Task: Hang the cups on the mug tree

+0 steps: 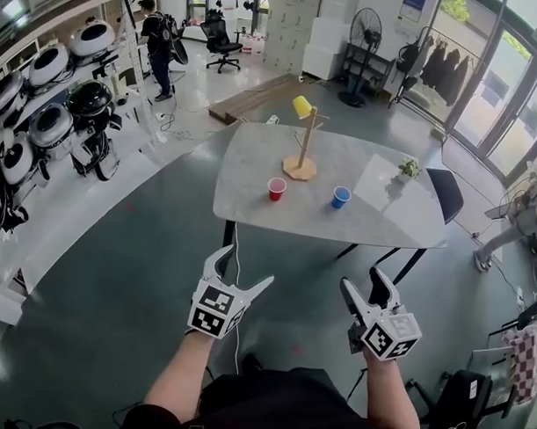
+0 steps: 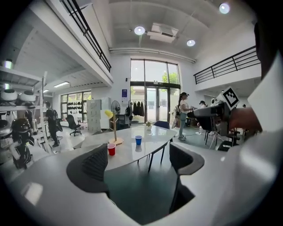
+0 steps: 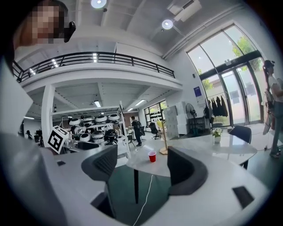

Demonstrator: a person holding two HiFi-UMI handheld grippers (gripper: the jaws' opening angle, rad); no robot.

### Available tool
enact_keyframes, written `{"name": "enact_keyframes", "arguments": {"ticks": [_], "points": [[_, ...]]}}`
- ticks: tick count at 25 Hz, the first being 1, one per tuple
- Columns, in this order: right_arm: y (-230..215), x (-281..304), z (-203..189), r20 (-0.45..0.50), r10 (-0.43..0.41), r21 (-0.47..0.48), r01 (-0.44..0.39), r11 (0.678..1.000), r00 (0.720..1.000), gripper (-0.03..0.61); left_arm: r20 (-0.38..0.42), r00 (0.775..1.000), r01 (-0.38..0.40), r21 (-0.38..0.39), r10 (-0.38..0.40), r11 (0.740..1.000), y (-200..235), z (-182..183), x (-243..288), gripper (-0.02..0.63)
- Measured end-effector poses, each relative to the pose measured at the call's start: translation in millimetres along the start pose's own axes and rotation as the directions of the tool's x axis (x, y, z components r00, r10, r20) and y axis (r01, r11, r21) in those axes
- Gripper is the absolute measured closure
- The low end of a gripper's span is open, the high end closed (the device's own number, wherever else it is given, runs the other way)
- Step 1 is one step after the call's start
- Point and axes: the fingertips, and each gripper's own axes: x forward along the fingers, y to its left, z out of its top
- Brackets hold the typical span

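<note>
Where the head looks: left tool (image 1: pixel 245 266), right tool (image 1: pixel 361 281) short of the surface (image 1: pixel 383 213); red cup (image 1: pixel 276 188), blue cup (image 1: pixel 340 197) by mug tree (image 1: pixel 302 153).
Left gripper view: jaws apart, empty, probably readied for a cup.
Right gripper view: jaws apart, empty likewise.

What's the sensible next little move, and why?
Probably step closer to the table, aiming the left gripper at the red cup. It and the right gripper hang open and empty short of the table, while that cup and the blue cup stand unhung by the mug tree.
</note>
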Motion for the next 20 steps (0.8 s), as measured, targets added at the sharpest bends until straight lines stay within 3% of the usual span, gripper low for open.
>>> {"name": "enact_keyframes", "arguments": {"ticks": [4,10,16,20], "points": [[-10.3,5.4,2.1,-0.007,-0.025,0.004,0.025,1.000,1.000,0.244,0.002,1.000,0.009,-0.025,-0.009,1.000,12.3,1.0,6.6,0.170],[-41.0,14.7,-7.4,-0.016,-0.036,0.038,0.037,0.999,0.999,0.244,-0.038,0.999,0.002,0.000,-0.002,1.000,12.0,-4.2,37.6,0.170],[-88.1,53.6,-3.8,-0.015,-0.028,0.076,0.029,0.997,1.000,0.244,-0.074,0.997,-0.005,-0.006,0.004,1.000,27.3,5.2,77.1,0.170],[-122.9,94.9,6.3,-0.006,0.002,0.096,-0.001,0.995,1.000,0.244,-0.083,0.996,-0.031,-0.056,0.026,0.998,49.6,19.0,114.3,0.172]]}}
